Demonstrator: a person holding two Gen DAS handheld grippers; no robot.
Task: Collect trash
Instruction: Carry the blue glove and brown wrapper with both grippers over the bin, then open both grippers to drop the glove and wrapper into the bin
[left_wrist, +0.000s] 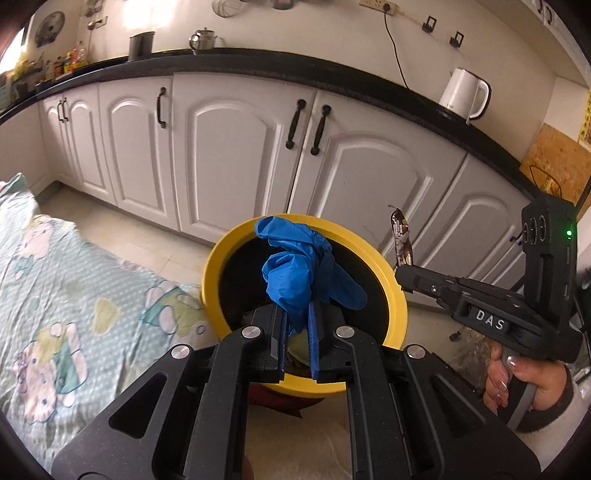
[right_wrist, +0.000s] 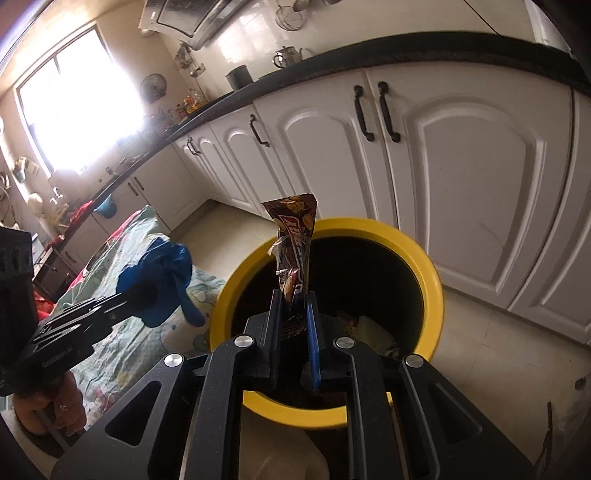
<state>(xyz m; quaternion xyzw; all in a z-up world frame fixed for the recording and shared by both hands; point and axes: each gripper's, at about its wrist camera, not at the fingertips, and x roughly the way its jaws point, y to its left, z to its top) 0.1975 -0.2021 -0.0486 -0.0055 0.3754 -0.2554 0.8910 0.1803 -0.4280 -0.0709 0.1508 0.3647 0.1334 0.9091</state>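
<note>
My left gripper (left_wrist: 297, 317) is shut on a crumpled blue glove (left_wrist: 303, 269) and holds it over the open yellow bin (left_wrist: 397, 295). My right gripper (right_wrist: 294, 314) is shut on a brown snack wrapper (right_wrist: 295, 236) that stands upright over the same bin (right_wrist: 432, 266). In the left wrist view the right gripper (left_wrist: 402, 277) comes in from the right with the wrapper (left_wrist: 400, 236) above the bin's right rim. In the right wrist view the left gripper (right_wrist: 147, 295) with the glove (right_wrist: 162, 280) is left of the bin. Some trash lies in the bin's dark bottom.
White cabinet doors (left_wrist: 236, 155) under a black counter (left_wrist: 258, 62) stand close behind the bin. A patterned bedsheet (left_wrist: 55, 288) lies to the left. A white kettle (left_wrist: 465, 94) sits on the counter. The floor (right_wrist: 491, 354) is pale tile.
</note>
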